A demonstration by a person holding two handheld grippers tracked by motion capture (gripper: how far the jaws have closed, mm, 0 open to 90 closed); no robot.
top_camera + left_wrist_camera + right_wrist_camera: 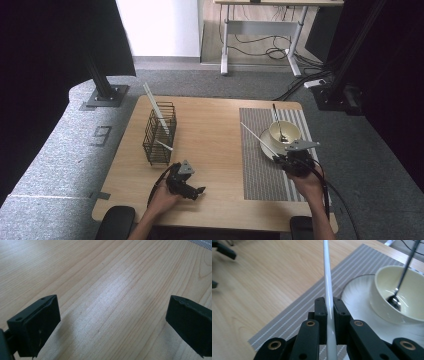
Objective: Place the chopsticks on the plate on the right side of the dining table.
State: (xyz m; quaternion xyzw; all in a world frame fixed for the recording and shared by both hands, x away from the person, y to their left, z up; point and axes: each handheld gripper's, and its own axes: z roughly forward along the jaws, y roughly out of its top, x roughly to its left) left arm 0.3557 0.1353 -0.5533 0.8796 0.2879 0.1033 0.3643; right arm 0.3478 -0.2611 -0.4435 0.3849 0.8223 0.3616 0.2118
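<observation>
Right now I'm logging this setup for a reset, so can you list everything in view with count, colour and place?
Table: one, light wood, centre.
Mat: one, grey striped, table's right half.
Plate: one, white, on mat.
Bowl: one, cream, on plate.
Spoon: one, metal, standing in bowl.
Basket: one, black wire, table's left.
Chopsticks in basket: two, white.
Chopstick: one, white, clamped in right gripper.
Desk: one, grey frame, background.
Left gripper: black, open, low over bare table.
Right gripper: black, shut on chopstick, over mat.
</observation>
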